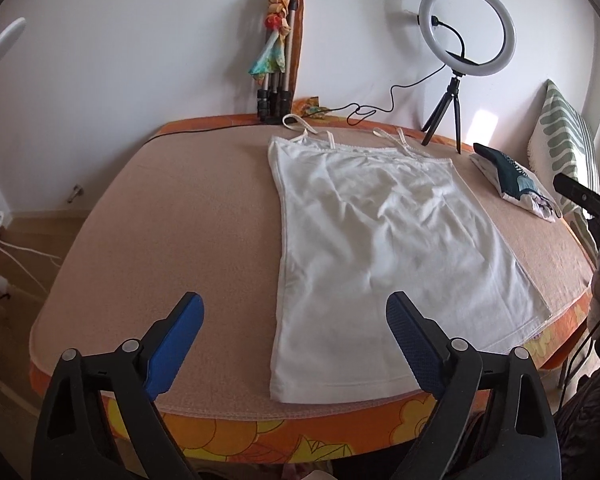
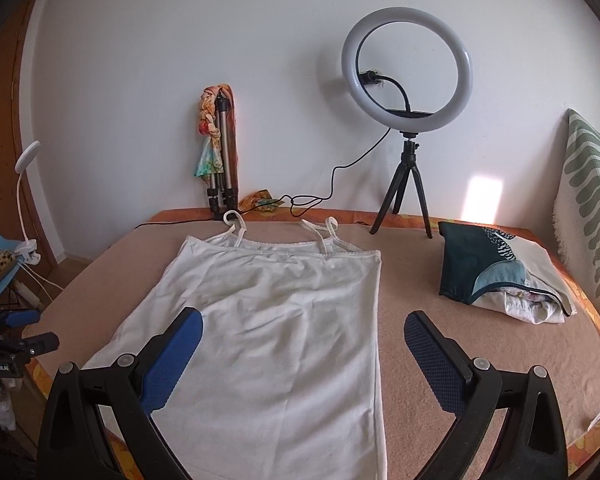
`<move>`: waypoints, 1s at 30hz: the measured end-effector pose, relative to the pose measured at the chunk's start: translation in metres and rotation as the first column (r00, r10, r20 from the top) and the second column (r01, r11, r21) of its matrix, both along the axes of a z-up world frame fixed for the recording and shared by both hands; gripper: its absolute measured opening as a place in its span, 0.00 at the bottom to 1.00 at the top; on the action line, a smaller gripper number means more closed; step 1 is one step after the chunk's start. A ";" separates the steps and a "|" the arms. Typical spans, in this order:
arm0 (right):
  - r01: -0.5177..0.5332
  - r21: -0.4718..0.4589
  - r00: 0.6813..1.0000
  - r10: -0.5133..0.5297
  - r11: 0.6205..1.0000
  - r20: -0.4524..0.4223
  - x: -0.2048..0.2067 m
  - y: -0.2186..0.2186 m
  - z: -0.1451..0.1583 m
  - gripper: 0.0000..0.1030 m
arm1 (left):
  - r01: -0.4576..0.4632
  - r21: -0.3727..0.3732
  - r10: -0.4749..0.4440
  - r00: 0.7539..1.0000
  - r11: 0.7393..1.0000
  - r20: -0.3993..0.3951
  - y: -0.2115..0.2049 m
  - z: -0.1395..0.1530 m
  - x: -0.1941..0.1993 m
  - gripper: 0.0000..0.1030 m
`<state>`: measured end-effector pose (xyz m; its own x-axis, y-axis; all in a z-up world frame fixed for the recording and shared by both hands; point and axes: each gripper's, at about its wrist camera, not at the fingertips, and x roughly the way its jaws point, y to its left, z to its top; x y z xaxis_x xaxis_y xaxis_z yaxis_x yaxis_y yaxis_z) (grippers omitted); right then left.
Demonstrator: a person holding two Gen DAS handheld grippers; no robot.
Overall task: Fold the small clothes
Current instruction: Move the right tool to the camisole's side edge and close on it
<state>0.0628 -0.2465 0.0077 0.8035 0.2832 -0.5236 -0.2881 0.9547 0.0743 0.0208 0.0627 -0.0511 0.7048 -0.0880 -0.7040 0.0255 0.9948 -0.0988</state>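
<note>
A white strappy top point(image 1: 384, 236) lies spread flat on the beige cover of the bed, straps toward the wall and hem at the near edge. It also shows in the right wrist view point(image 2: 276, 320). My left gripper point(image 1: 294, 312) is open and empty, held above the hem's left corner. My right gripper point(image 2: 304, 332) is open and empty, above the top's lower right part. The right gripper shows at the far right of the left wrist view point(image 1: 580, 196); the left gripper shows at the far left of the right wrist view point(image 2: 12, 332).
A pile of folded clothes point(image 2: 500, 276) lies on the bed at the right, by a green-striped cushion point(image 2: 592, 200). A ring light on a tripod point(image 2: 406, 120) and a folded tripod point(image 2: 220, 160) stand at the wall. A cable point(image 2: 320, 196) runs between them.
</note>
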 end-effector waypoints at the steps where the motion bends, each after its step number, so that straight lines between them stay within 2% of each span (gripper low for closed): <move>1: -0.015 0.008 1.000 0.015 1.000 -0.014 0.005 0.007 0.000 0.97 | 0.001 -0.004 -0.001 1.000 1.000 -0.010 0.002 -0.004 0.000 0.85; 5: -0.053 -0.013 0.998 0.052 0.999 -0.027 0.025 0.038 0.003 0.96 | 0.010 -0.070 -0.015 0.997 0.998 -0.072 0.014 -0.019 0.005 0.71; 8: -0.086 -0.035 0.994 0.084 0.996 -0.068 0.044 0.062 0.005 0.93 | 0.013 -0.066 -0.018 0.996 0.998 -0.085 0.016 -0.024 0.004 0.70; 11: -0.126 -0.004 0.984 0.125 0.992 -0.124 0.066 0.082 0.007 0.89 | 0.027 -0.064 -0.033 0.995 0.998 -0.094 0.017 -0.029 0.003 0.65; 14: -0.160 0.012 0.971 0.160 0.987 -0.177 0.089 0.108 0.006 0.84 | 0.044 -0.099 -0.057 0.990 0.994 -0.132 0.018 -0.037 0.007 0.53; 18: -0.219 0.044 0.940 0.223 0.975 -0.258 0.122 0.147 0.001 0.70 | 0.047 -0.144 -0.070 0.985 0.988 -0.157 0.022 -0.045 0.009 0.42; 24: -0.277 0.086 0.875 0.289 0.957 -0.389 0.177 0.203 -0.025 0.59 | 0.055 -0.194 -0.091 0.979 0.979 -0.182 0.025 -0.053 0.007 0.36; 26: -0.284 0.083 0.854 0.292 0.955 -0.431 0.193 0.220 -0.038 0.56 | 0.054 -0.218 -0.097 0.976 0.974 -0.194 0.028 -0.056 0.008 0.32; 30: -0.274 0.066 0.835 0.271 0.960 -0.478 0.220 0.245 -0.062 0.50 | 0.037 -0.256 -0.090 0.975 0.966 -0.201 0.034 -0.061 0.009 0.24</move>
<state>0.2828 -0.0015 -0.0539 0.3443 0.4502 -0.8239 -0.4666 0.8435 0.2659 0.0301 0.0968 -0.1120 0.5309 -0.3191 -0.7851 0.0400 0.9348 -0.3529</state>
